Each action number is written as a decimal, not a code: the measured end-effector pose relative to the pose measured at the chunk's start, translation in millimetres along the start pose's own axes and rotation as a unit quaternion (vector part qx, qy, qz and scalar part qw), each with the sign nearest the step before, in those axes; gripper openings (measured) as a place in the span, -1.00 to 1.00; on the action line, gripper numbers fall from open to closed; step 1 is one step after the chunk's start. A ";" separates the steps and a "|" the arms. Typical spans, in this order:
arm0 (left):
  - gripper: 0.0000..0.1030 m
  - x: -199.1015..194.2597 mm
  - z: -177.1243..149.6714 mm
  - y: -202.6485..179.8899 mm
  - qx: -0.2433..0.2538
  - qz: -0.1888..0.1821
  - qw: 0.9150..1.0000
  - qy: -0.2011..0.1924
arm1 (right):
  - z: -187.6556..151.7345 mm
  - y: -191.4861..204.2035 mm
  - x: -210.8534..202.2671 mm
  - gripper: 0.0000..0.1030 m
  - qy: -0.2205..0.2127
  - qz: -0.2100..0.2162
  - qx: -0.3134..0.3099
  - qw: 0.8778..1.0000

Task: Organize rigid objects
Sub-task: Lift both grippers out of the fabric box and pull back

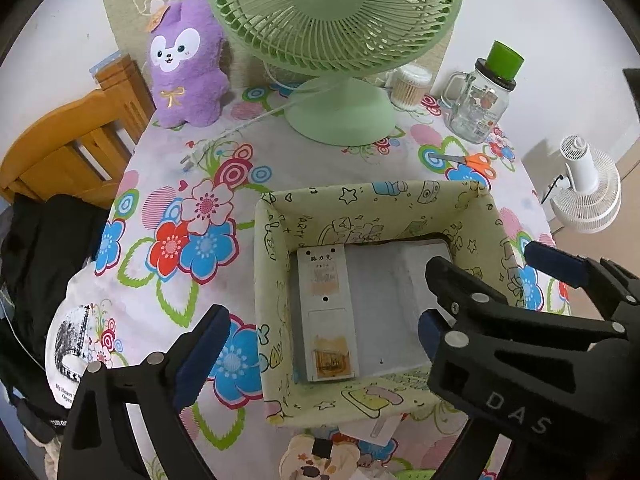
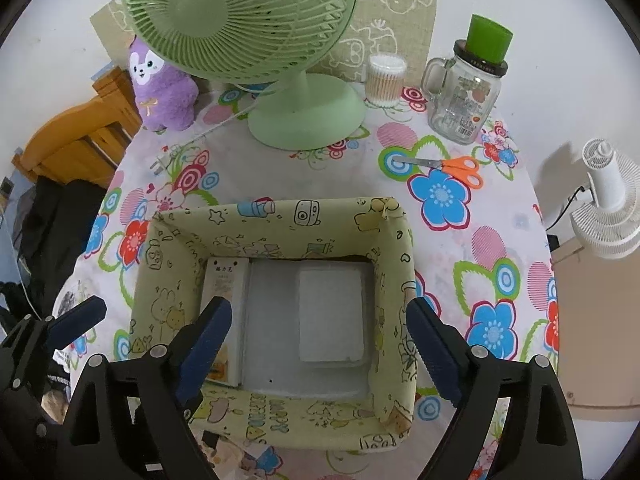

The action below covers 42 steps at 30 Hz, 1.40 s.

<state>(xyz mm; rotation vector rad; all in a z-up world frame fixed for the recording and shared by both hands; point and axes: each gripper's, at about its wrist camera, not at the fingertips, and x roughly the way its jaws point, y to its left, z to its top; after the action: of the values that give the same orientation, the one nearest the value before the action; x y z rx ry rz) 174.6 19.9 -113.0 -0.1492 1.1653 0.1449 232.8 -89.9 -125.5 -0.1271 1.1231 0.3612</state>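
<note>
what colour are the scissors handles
Orange, on the scissors near the glass mug; clearest in the right wrist view.

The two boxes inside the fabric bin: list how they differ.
The labelled box lies against the bin's left wall; the plain white box lies right of centre, with bare floor between them. The labelled box is long and narrow with printed characters and orange stickers; the plain white box is broader and unmarked. Both lie flat on the floor of the fabric bin, untouched by either gripper.

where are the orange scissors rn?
The orange scissors lie flat on the floral tablecloth, beyond the storage box's far right corner and just in front of the glass mug jar; visible in both wrist views.
</note>
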 end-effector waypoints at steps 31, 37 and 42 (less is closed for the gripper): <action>0.89 -51.1 -31.2 -16.8 0.013 -0.015 0.999 -0.028 | -34.9 -8.3 -61.8 0.79 -0.044 0.007 -0.008 0.999; 0.89 -63.7 -37.8 -21.5 0.015 -0.017 0.999 -0.037 | -42.2 -10.0 -75.2 0.93 -0.056 0.011 -0.006 0.998; 0.89 -70.4 -44.0 -27.1 0.017 -0.016 0.999 -0.040 | -48.8 -13.0 -83.1 0.96 -0.062 0.006 -0.007 0.998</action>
<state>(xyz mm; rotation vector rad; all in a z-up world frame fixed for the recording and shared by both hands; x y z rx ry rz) 112.8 -17.7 -64.1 -0.1313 1.0845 0.1029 163.8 -133.9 -72.9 -0.1087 0.9994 0.3834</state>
